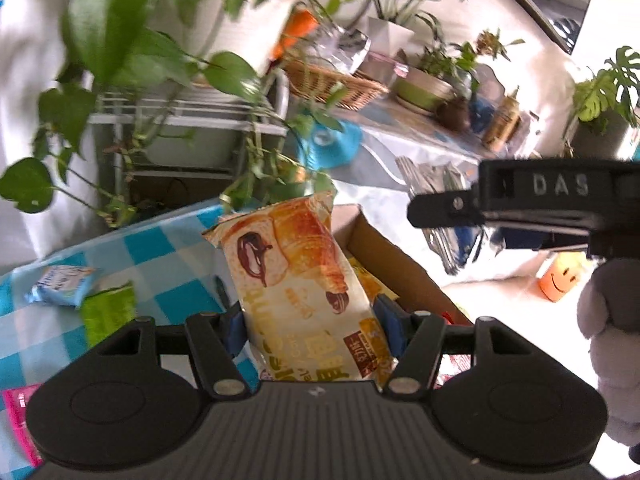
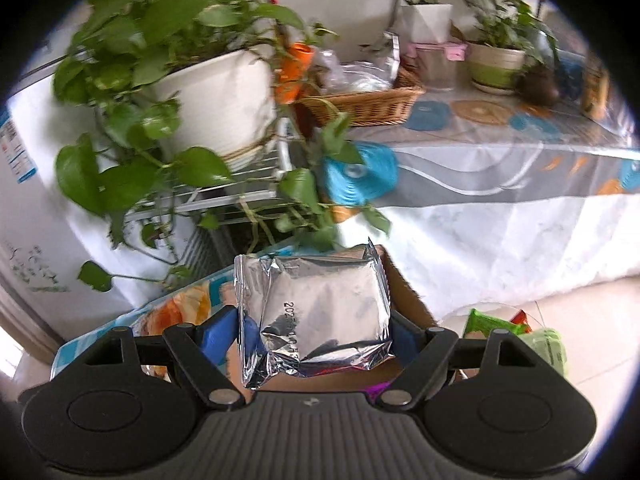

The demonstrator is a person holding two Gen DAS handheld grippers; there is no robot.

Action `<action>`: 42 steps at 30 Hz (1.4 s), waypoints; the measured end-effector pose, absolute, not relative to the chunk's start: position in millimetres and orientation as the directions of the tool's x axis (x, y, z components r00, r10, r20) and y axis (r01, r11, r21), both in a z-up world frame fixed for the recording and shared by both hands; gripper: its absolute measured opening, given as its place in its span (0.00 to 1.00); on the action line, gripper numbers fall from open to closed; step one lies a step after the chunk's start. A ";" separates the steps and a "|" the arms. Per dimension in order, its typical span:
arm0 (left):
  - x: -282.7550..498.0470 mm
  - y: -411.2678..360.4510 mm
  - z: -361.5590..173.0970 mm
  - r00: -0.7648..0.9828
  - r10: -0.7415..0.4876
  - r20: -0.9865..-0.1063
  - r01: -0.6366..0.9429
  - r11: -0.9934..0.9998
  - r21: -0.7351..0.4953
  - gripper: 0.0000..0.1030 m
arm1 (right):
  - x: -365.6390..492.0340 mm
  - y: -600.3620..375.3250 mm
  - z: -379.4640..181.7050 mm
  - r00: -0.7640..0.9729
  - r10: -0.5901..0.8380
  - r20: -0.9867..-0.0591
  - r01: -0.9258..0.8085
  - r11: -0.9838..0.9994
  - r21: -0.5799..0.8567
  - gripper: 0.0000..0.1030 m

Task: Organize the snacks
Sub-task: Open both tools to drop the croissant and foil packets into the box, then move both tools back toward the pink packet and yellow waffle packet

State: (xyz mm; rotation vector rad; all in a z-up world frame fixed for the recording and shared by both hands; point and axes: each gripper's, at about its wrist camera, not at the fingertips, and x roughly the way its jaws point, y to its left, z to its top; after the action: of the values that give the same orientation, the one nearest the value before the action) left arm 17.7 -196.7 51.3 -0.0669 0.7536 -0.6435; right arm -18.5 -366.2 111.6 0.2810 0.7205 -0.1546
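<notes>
A: Over the cardboard box point(image 1: 384, 256), the left gripper point(image 1: 312, 320) has its jaws closed on a croissant packet point(image 1: 296, 280), blue pads pressing both long sides. The packet stands nearly upright, its printed croissant facing us, above the near edge of the box.

B: And the right gripper point(image 2: 316, 332)?

A: Its jaws are clamped on a silver foil packet point(image 2: 316, 312), plain side up with a printed date across it. That one sits over the box point(image 2: 404, 292) too, tilted a little, one crimped end toward the camera.

B: What else is on the desk point(image 1: 152, 248)?

A: A blue-and-white checked cloth covers it. On it, left of the box, lie a small pale blue packet point(image 1: 60, 284) and a green packet point(image 1: 108, 308) just beside it, and a pink packet point(image 1: 18, 416) at the near corner. Something yellow shows inside the box, though I cannot tell what.

B: Anything beyond?

A: A big trailing plant in a white pot point(image 2: 216, 96) on a wire rack point(image 2: 248, 184). Behind that, a longer table under a patterned cloth carries a wicker basket point(image 2: 360, 104) and more potted plants. From the right wrist view, green wrappers point(image 2: 516, 332) lie to the right of the box. From the left wrist view the right gripper point(image 1: 532, 200) reaches in from the right, with a grey-gloved hand point(image 1: 612, 304) below it.
</notes>
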 end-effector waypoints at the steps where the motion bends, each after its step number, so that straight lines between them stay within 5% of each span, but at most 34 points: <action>1: 18.0 -200.8 49.4 0.542 -0.569 -0.619 0.526 0.804 -0.278 0.61 | -18.8 -369.1 110.4 0.739 -0.048 -0.672 0.247 0.947 0.203 0.82; 11: 20.7 -229.5 36.9 0.495 -0.592 -0.636 0.565 0.775 -0.282 0.61 | -19.2 -387.7 100.3 0.713 -0.076 -0.697 0.334 0.911 0.242 0.82; 15: 18.9 -232.5 37.8 0.498 -0.593 -0.633 0.558 0.778 -0.289 0.82 | -16.6 -388.6 97.1 0.699 -0.097 -0.709 0.362 0.903 0.232 0.86; 20: 15.8 -232.8 41.0 0.504 -0.557 -0.659 0.545 0.798 -0.258 0.91 | -16.7 -391.0 97.0 0.703 -0.087 -0.706 0.368 0.893 0.257 0.88; 42: 26.7 -150.9 63.4 0.570 -0.411 -0.711 0.483 0.868 -0.116 0.94 | -4.3 -365.5 95.0 0.705 -0.007 -0.709 0.281 0.921 0.270 0.90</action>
State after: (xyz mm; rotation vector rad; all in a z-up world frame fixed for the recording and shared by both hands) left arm 26.7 -150.9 63.4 0.0951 0.8094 -0.5256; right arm -4.3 -365.5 95.0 0.3760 0.7759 -0.1642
